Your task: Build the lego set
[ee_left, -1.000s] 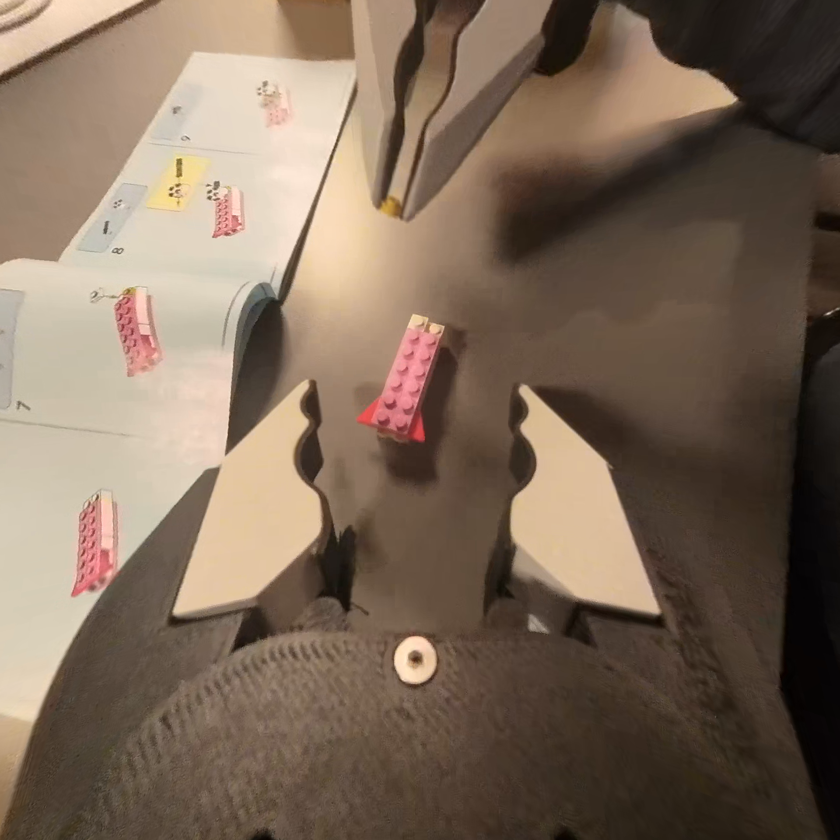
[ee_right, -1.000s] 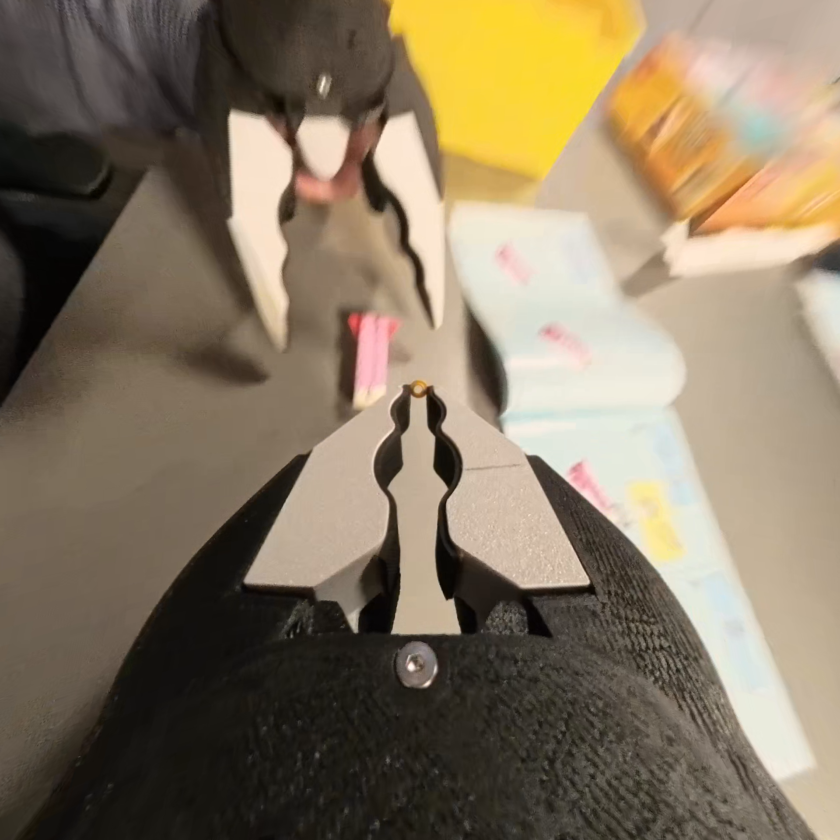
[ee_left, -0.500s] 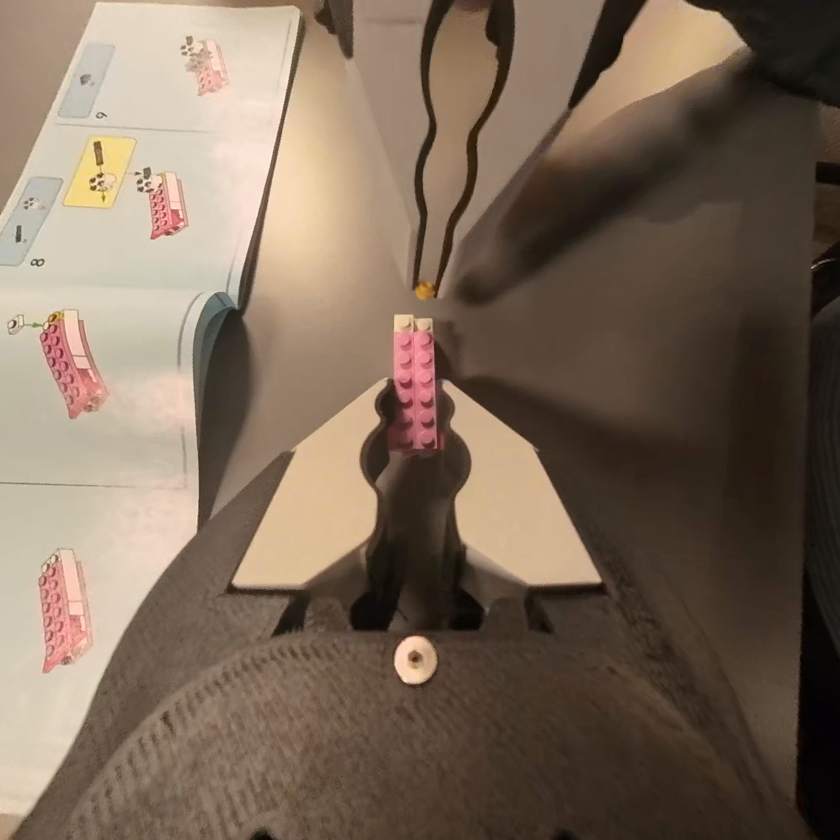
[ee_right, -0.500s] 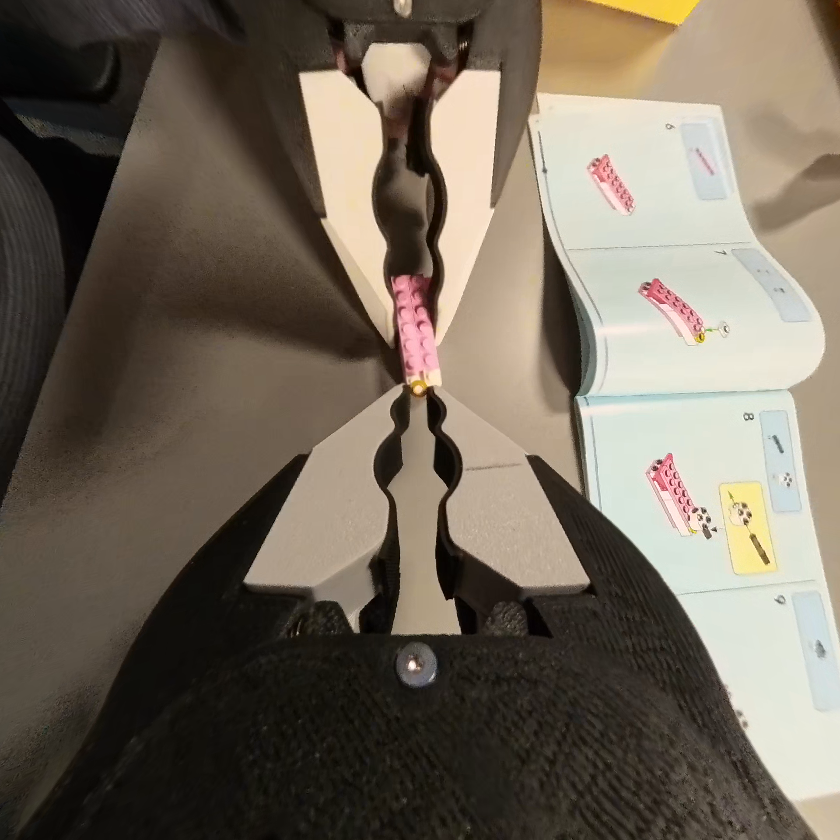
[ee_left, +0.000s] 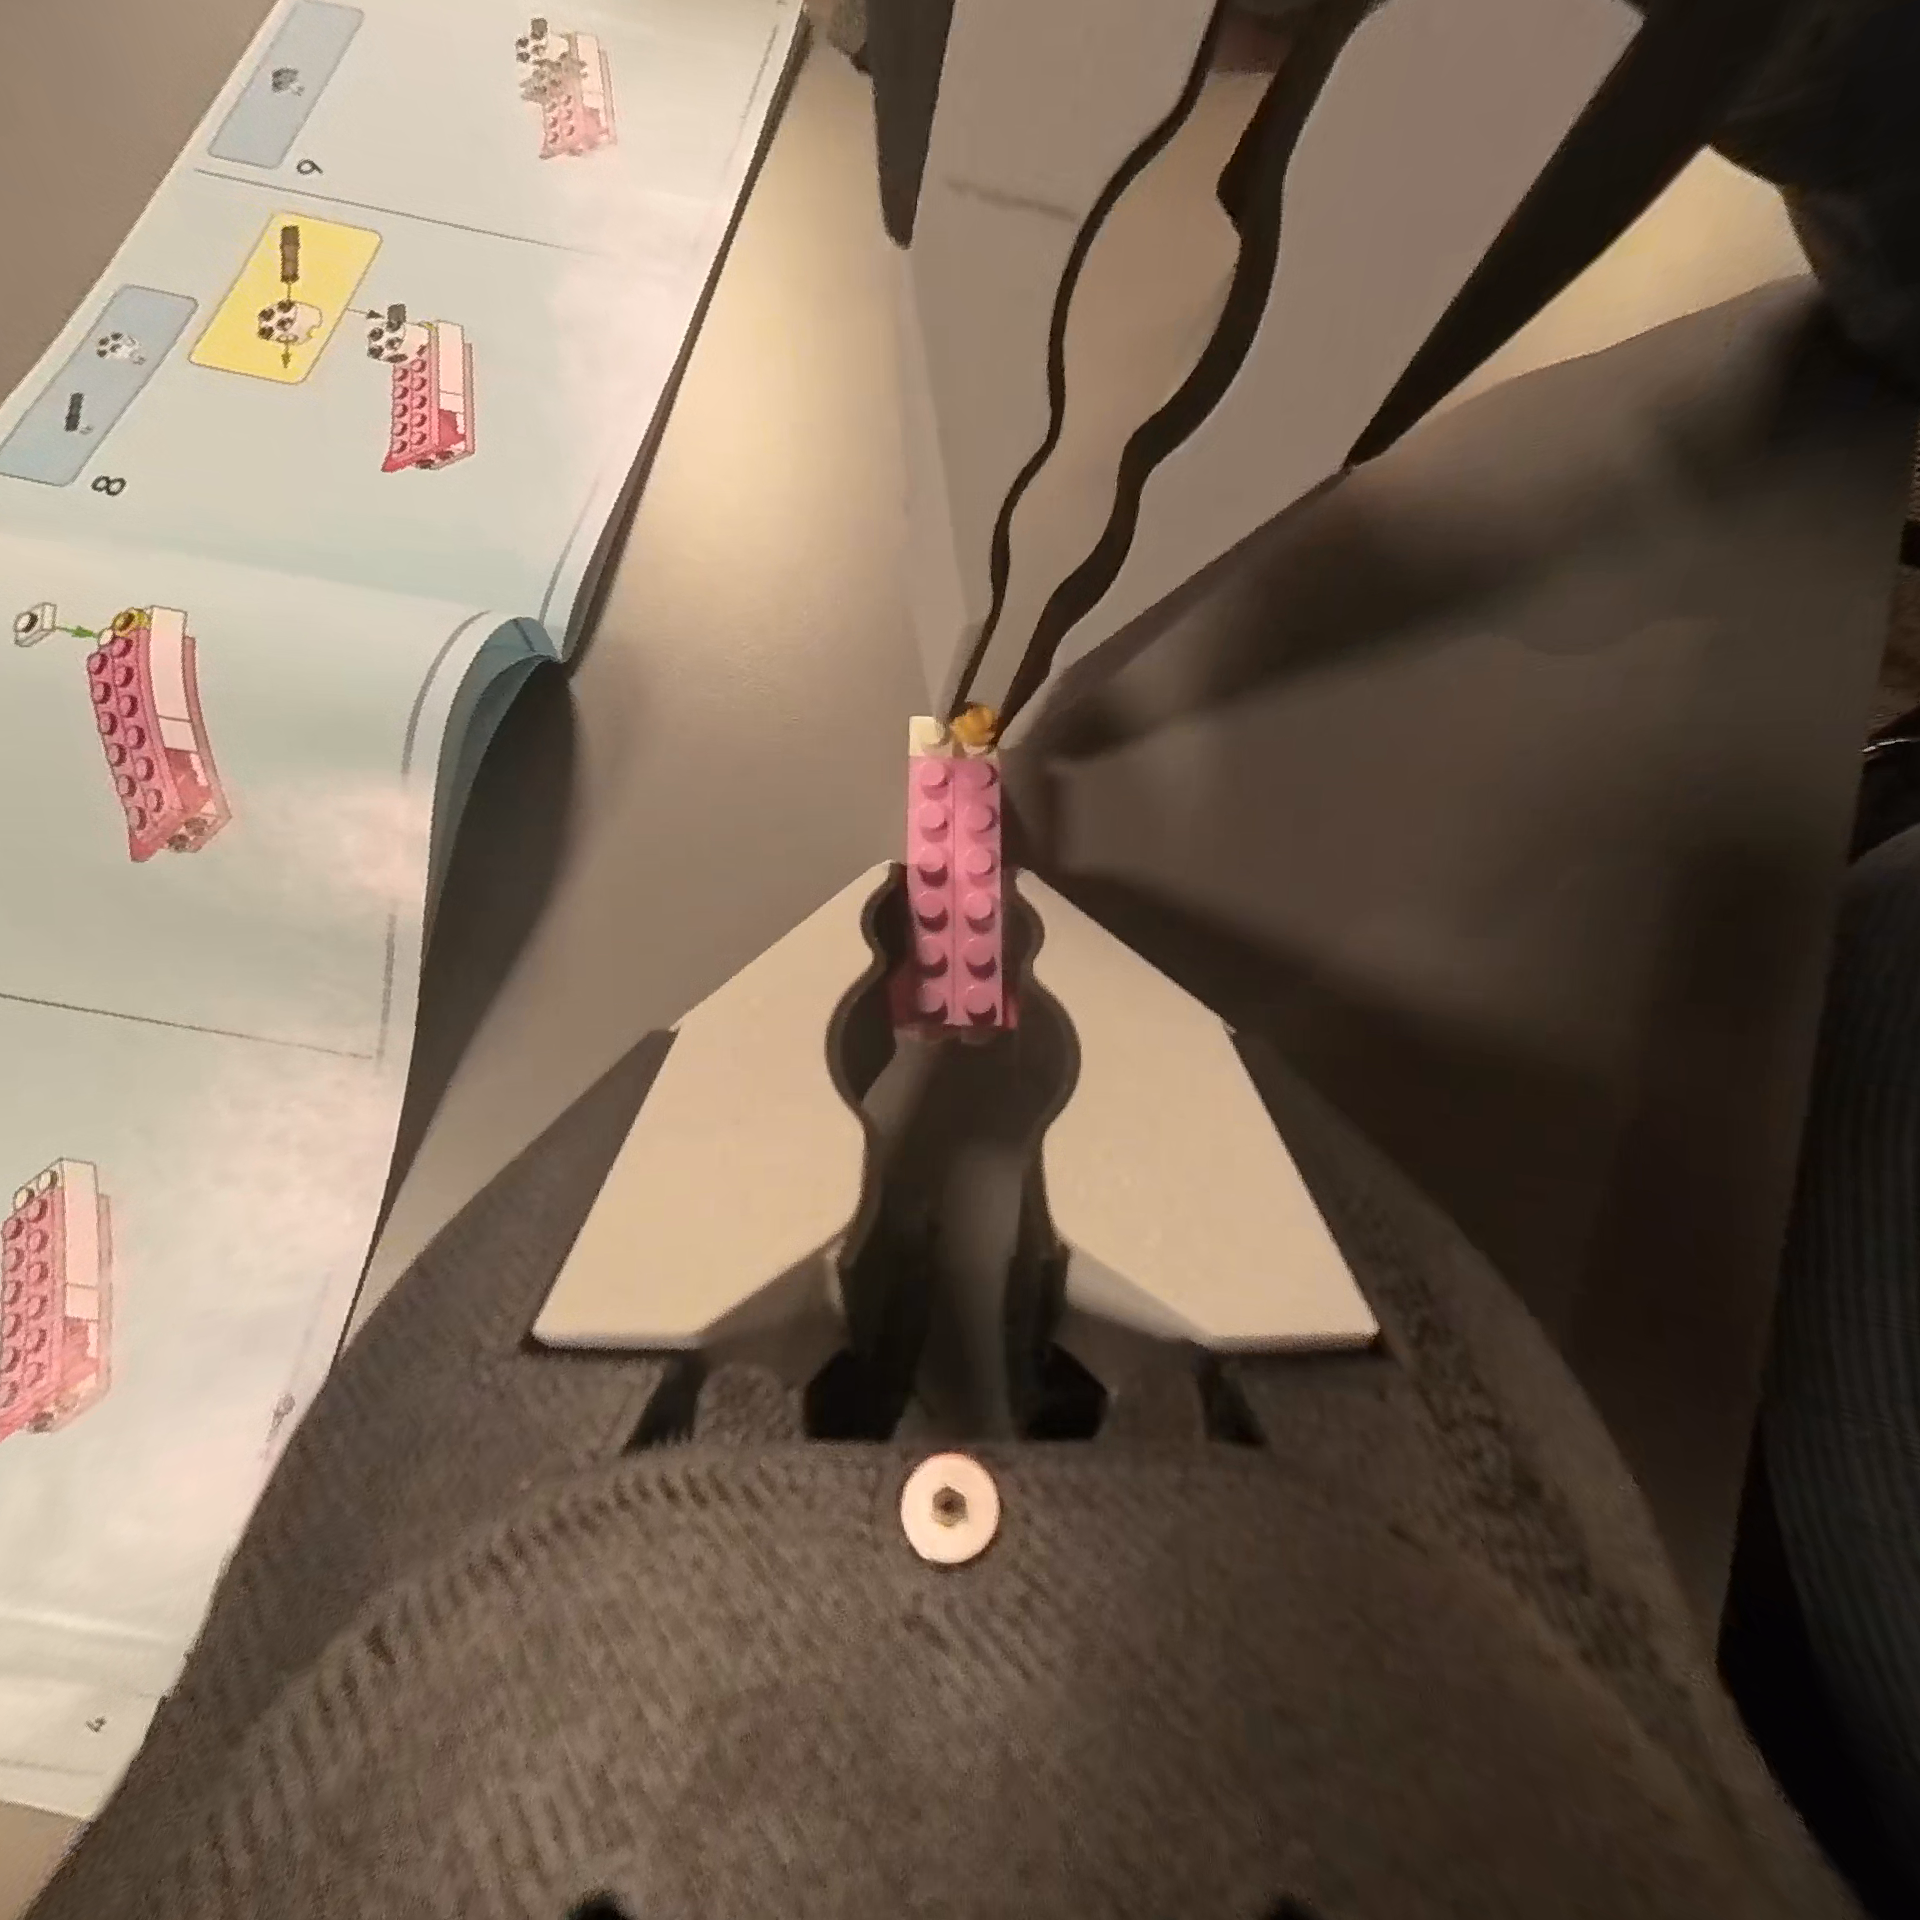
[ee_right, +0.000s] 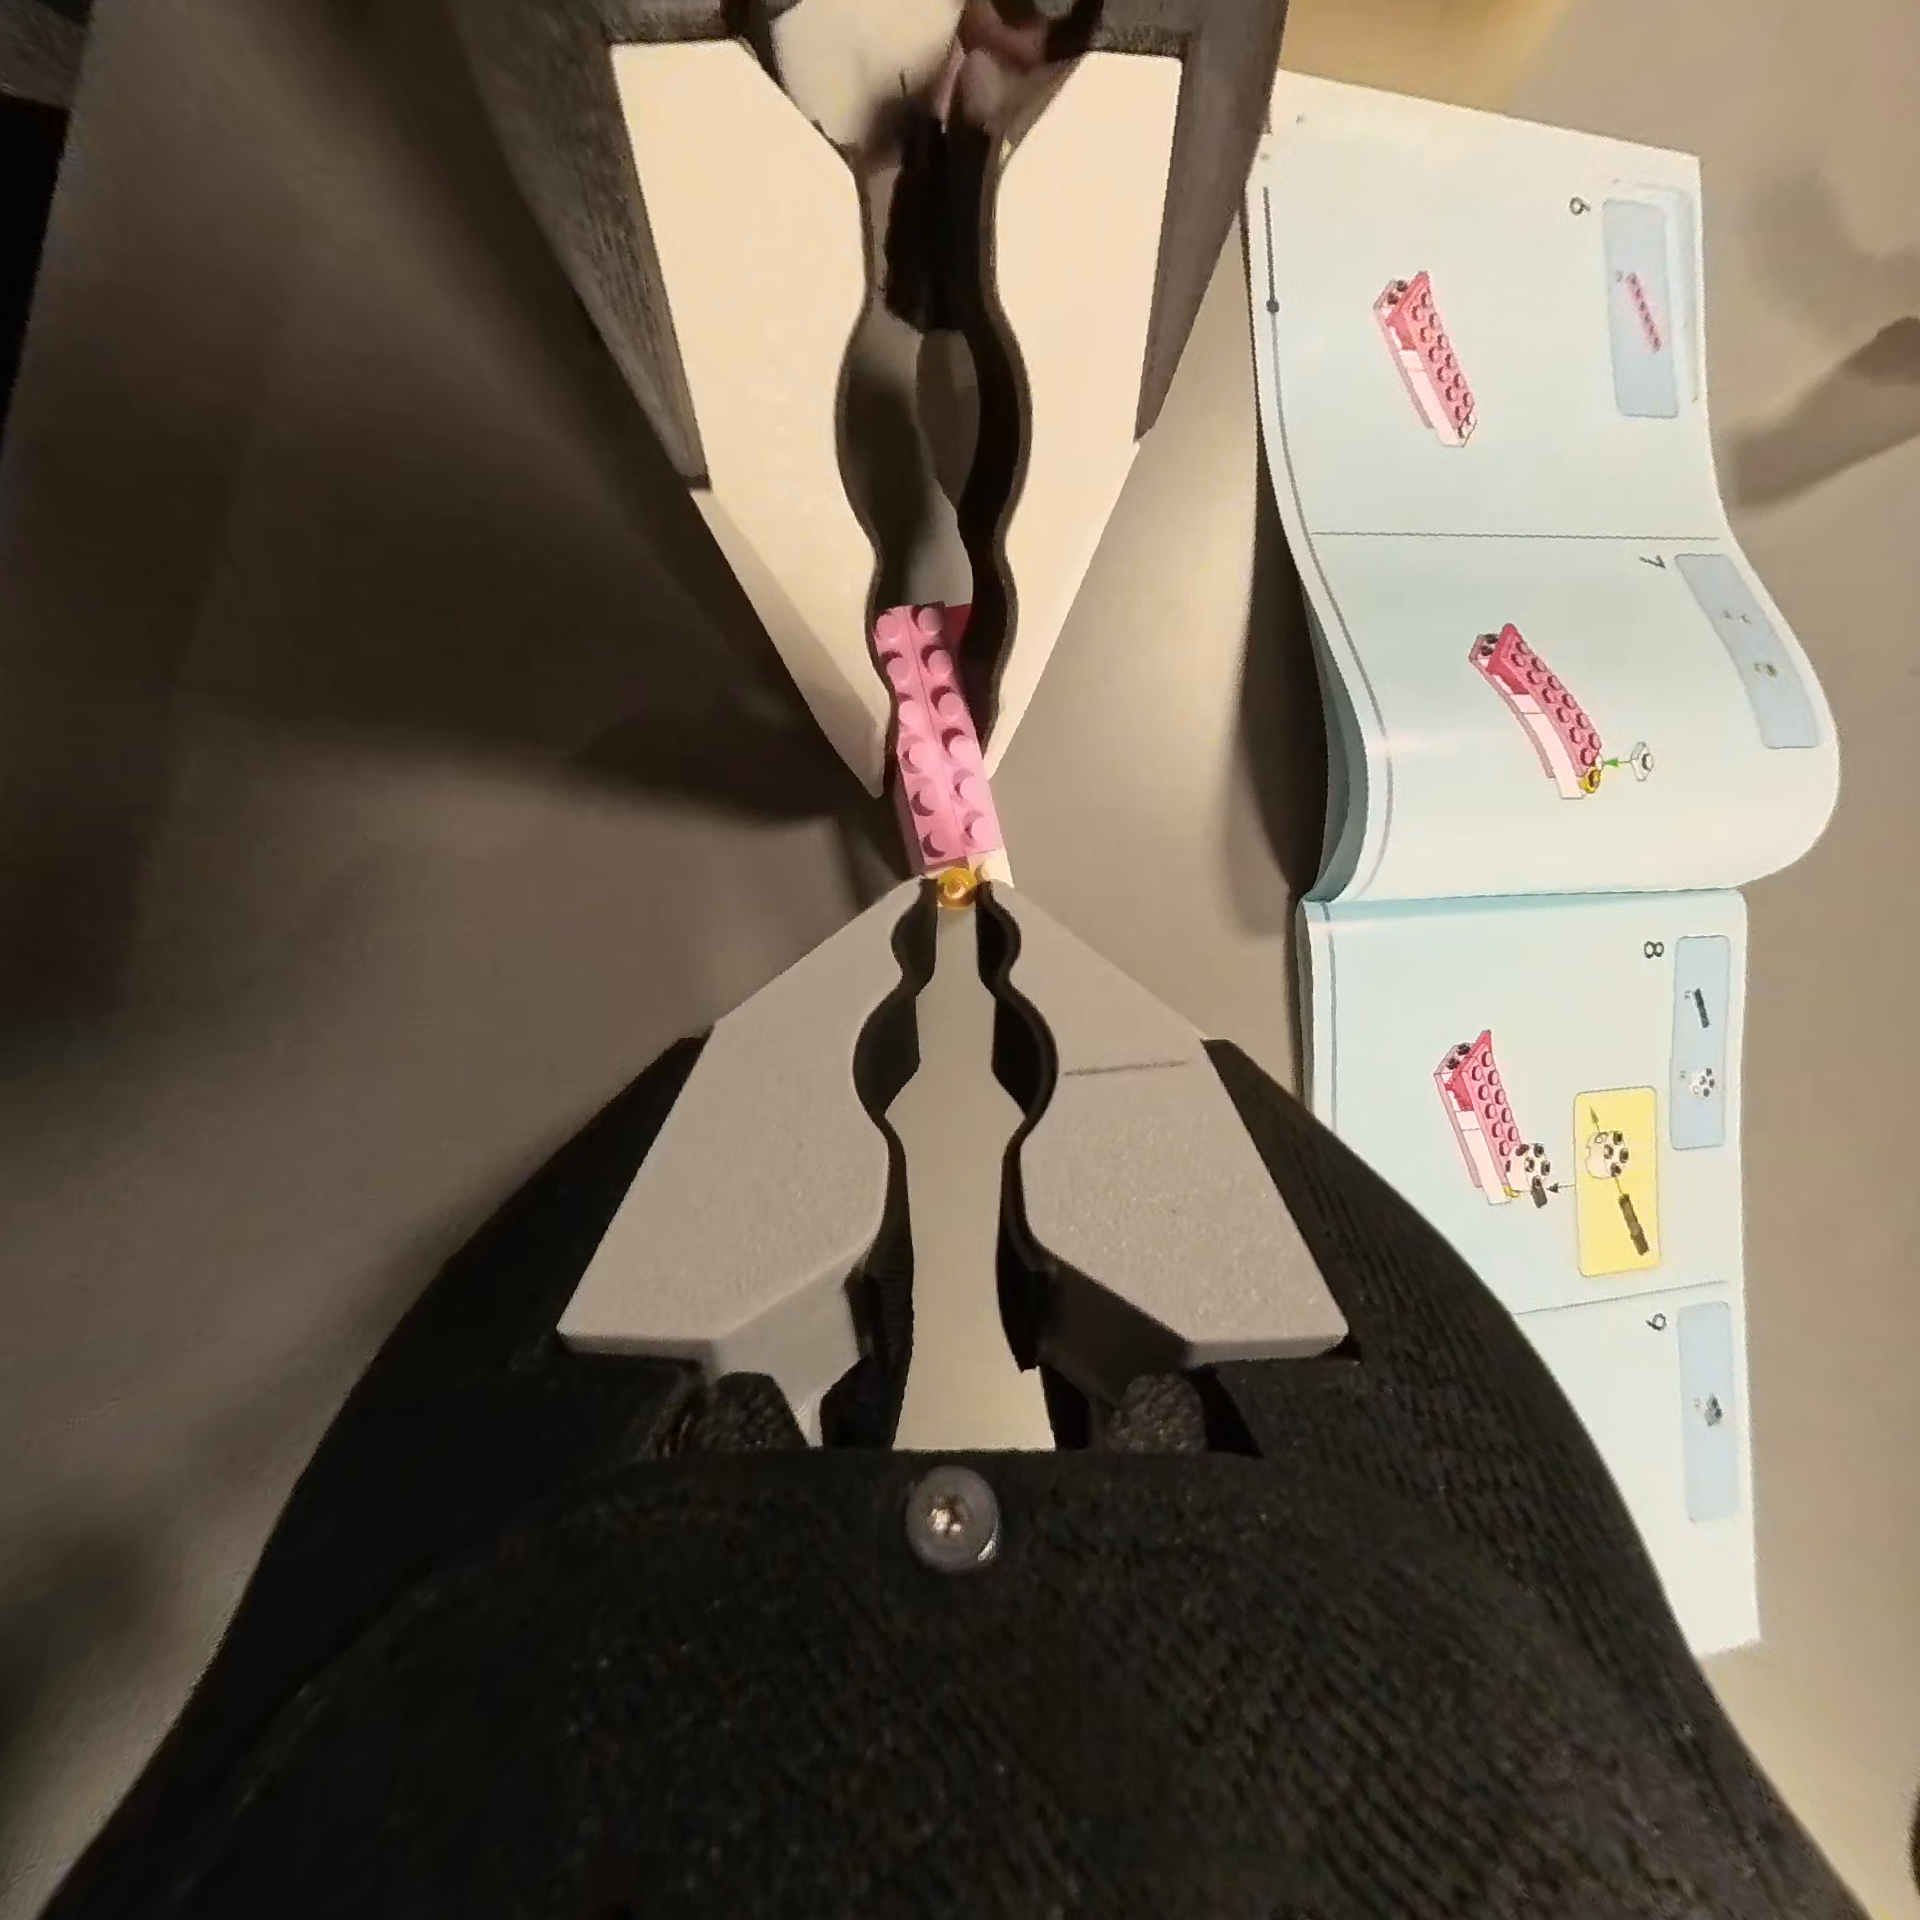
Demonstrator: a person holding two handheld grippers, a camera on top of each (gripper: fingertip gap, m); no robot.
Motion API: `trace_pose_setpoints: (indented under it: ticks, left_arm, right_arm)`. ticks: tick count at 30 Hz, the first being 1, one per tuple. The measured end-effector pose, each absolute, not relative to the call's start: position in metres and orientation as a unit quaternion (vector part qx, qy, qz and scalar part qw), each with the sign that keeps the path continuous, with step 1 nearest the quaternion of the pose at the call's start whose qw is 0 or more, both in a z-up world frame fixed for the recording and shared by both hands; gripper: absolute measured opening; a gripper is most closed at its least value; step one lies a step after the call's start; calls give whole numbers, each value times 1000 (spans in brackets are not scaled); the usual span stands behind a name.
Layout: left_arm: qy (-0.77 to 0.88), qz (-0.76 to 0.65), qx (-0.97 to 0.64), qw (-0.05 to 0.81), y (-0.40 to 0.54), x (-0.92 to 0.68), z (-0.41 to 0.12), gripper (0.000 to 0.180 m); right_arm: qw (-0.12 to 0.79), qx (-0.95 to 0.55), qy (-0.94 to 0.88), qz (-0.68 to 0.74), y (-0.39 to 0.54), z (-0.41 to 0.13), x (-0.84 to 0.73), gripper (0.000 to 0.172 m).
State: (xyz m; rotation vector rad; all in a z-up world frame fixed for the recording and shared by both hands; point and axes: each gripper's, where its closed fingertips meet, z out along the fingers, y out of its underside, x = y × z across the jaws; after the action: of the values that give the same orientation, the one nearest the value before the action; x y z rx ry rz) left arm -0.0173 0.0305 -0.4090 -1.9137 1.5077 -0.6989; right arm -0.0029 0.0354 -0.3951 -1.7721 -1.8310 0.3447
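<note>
Left wrist view: left hand-held gripper (ee_left: 956, 940) is pinching the near end of a pink brick stack (ee_left: 956, 883), both fingers (ee_left: 790, 997) pressed on its long sides. The stack's long axis runs straight out along the fingers, studs facing the camera, white end piece (ee_left: 928, 732) at the far tip. Right hand-held gripper (ee_left: 977, 717) comes in from the top, opposite and nose to nose, tips nearly together on a small yellow round piece (ee_left: 977, 722). That piece sits right at the stack's far end, on the right-hand stud row, touching or all but touching; can't tell if it is seated. Open instruction booklet (ee_left: 260, 623) lies on the tabletop (ee_left: 1455, 831) to the left, well apart.

Right wrist view: same line-up from the other side. Right hand-held gripper (ee_right: 958, 891) pinches the yellow round piece (ee_right: 958, 888) at its very tips. Pink brick stack (ee_right: 935, 738) lies dead ahead, long axis nearly in line with the fingers, slightly tilted, its white end against the yellow piece. Left hand-held gripper (ee_right: 940, 727) holds the far half. Booklet (ee_right: 1538, 727) lies to the right. The right gripper is the nearer one to the joint.
</note>
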Motion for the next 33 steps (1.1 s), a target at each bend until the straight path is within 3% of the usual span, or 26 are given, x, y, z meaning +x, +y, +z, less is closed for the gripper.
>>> trace_pose_setpoints:
  ticks: [33]
  left_arm:
    - [555, -283, -725, 293, 30, -17, -408, 17]
  right_arm:
    - [321, -639, -691, 105, 40, -392, -5, 14]
